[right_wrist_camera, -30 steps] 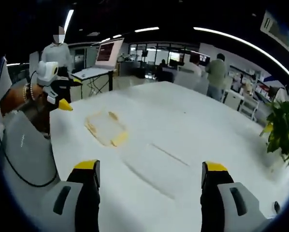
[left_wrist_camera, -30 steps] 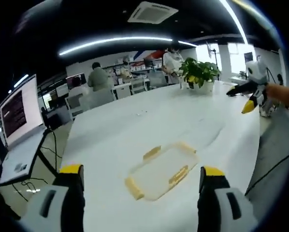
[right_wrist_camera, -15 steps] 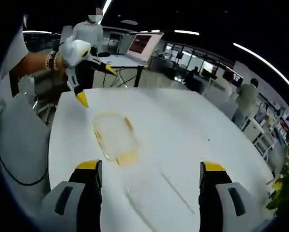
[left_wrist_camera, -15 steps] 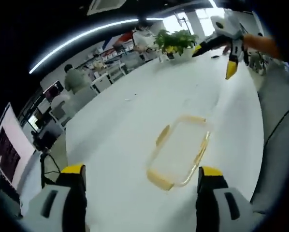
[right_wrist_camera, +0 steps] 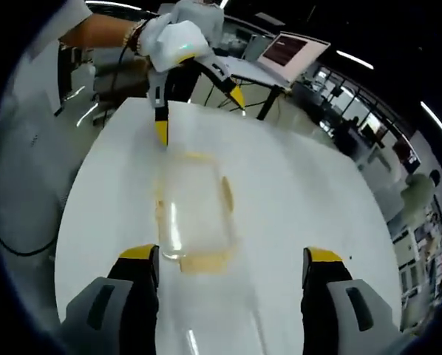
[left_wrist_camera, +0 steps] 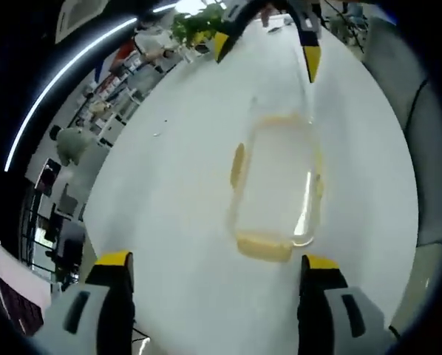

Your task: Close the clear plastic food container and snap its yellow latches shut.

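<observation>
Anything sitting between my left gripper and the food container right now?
No. In the left gripper view, only bare white table lies between the open left gripper and the clear container.

No text, label or number is legible anywhere here.

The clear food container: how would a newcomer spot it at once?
Find the big white table. The clear food container lies flat on it between the two open tools. It is a see-through rectangle with yellow latches along its edges, the sole item nearby.
</observation>
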### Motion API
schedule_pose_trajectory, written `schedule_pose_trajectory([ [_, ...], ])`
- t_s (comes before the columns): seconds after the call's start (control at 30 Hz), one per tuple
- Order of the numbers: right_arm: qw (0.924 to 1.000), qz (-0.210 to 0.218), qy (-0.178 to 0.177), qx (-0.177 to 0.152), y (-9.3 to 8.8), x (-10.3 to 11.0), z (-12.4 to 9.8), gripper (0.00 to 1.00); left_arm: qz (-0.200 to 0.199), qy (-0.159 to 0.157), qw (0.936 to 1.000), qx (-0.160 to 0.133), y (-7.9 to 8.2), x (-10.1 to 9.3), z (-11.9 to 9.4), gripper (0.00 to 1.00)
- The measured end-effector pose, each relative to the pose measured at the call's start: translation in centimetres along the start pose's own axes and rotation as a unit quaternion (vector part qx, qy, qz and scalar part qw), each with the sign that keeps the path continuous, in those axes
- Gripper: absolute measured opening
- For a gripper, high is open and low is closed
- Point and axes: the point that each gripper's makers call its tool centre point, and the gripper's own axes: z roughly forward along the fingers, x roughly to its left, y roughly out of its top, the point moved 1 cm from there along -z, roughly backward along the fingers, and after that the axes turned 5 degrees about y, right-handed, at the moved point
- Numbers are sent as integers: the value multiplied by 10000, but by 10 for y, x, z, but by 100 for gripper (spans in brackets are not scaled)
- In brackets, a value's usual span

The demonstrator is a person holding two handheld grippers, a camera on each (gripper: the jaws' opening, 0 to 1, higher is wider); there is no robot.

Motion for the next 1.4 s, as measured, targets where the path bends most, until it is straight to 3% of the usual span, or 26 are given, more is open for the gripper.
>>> schedule_pose_trajectory([
  [0.17,9981,-158,478,344,-11,4,22,73,330,-369,9986,201,-6,-4,16,90],
  [0.27,9962,-206,689,497,-16,5,30,71,314,-658,9973,62,0,-7,23,85],
  [0.6,9898,3,1249,688,-29,12,48,66,308,-1299,9909,197,-1,-16,36,75],
  [0.8,9860,48,1434,849,-39,16,54,60,190,-1604,9867,168,1,-24,38,69],
  [1.1,9793,90,1808,901,-37,23,53,49,173,-1979,9799,175,0,-33,38,52],
  [1.4,9769,73,1899,974,-38,24,53,47,353,-2294,9726,108,1,-42,34,41],
])
